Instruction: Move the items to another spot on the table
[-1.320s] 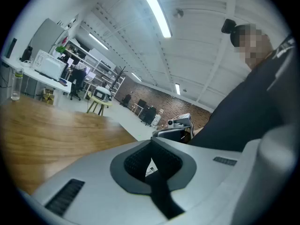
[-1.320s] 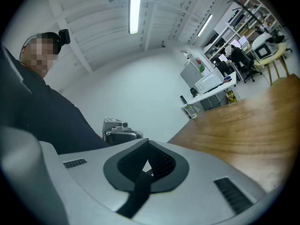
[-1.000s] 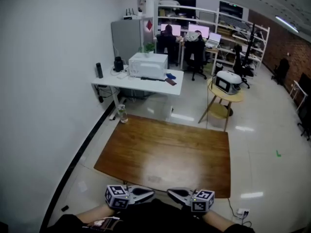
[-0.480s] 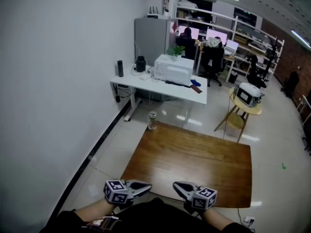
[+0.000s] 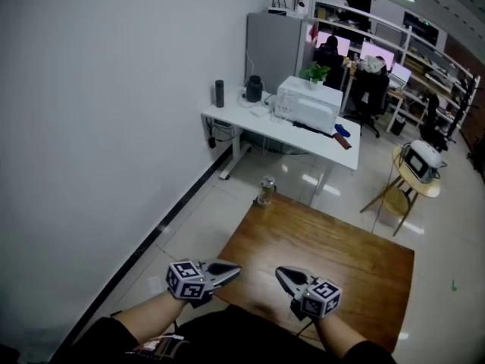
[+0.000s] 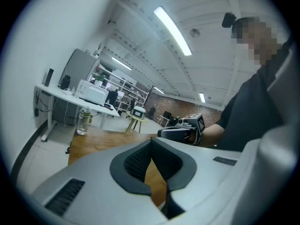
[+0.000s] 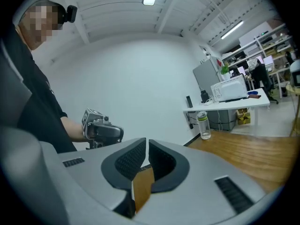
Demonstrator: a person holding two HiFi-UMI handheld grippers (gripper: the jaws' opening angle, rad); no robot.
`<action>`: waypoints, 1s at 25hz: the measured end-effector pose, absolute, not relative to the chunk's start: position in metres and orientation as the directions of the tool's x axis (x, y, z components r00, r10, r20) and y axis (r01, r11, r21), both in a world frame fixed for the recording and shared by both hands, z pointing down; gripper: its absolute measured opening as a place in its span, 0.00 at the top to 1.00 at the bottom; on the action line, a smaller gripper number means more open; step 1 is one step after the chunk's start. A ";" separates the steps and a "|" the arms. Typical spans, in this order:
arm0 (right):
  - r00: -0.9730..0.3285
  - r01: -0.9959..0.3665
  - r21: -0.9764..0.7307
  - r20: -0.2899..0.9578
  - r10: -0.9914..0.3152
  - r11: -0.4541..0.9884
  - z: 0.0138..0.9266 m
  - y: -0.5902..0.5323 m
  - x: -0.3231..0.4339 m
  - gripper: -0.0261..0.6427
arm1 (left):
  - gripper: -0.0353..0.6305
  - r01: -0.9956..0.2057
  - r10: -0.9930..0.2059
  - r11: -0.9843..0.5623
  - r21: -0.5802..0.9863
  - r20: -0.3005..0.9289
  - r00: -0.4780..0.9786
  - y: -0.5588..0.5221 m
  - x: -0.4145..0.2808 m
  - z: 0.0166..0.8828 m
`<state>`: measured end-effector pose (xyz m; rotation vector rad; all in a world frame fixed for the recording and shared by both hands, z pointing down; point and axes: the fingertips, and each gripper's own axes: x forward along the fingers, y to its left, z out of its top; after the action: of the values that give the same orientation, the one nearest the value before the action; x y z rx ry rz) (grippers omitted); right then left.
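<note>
A clear water bottle (image 5: pixel 265 190) stands upright on the far left corner of the brown wooden table (image 5: pixel 341 256). It also shows in the left gripper view as the bottle (image 6: pixel 83 121) and in the right gripper view as the bottle (image 7: pixel 203 124). Both grippers hover at the table's near edge, far from the bottle, tips pointing at each other. My left gripper (image 5: pixel 233 268) (image 6: pixel 151 141) has its jaws together and holds nothing. My right gripper (image 5: pixel 281 272) (image 7: pixel 146 142) shows a thin slit between its jaws, with nothing in it.
A white desk (image 5: pixel 250 120) with a printer (image 5: pixel 306 103) stands behind the table, a grey cabinet (image 5: pixel 273 40) beyond it. A small round table (image 5: pixel 398 192) carries an appliance at the right. A white wall runs along the left. People sit at desks far back.
The head view has swung, so the table and room have slid to the right in the picture. Both grippers have risen a little and stay side by side at the near edge.
</note>
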<state>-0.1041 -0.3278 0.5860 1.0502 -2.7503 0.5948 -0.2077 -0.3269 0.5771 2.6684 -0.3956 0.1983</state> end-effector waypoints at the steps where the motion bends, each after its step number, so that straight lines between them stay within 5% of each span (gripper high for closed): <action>1: -0.761 -0.649 -0.308 0.264 -0.593 0.695 0.589 -0.338 -0.105 0.92 | 0.96 -0.329 -0.266 -0.857 0.396 0.206 0.942 -0.338 -0.206 0.579; 6: -0.794 -0.606 -0.308 0.277 -0.541 0.733 0.600 -0.396 -0.111 0.89 | 0.96 -0.387 -0.326 -0.829 0.403 0.213 0.921 -0.379 -0.197 0.587; 11: -0.719 -0.684 -0.242 0.382 -0.581 0.688 0.634 -0.474 -0.121 0.66 | 0.96 -0.369 -0.324 -0.820 0.438 0.177 0.929 -0.425 -0.212 0.601; 20: -0.396 -0.906 -0.103 0.549 -0.736 0.411 0.721 -0.676 -0.117 0.36 | 0.96 -0.409 -0.330 -0.782 0.469 0.245 0.912 -0.500 -0.283 0.667; 25: -0.259 -0.954 -0.039 0.605 -0.753 0.297 0.756 -0.742 -0.103 0.35 | 0.96 -0.429 -0.312 -0.751 0.502 0.302 0.901 -0.498 -0.311 0.689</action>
<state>-0.1033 -0.7417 0.7557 1.5179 -2.0913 0.5567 -0.3108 -0.4977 0.6892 2.4804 -0.5308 0.2665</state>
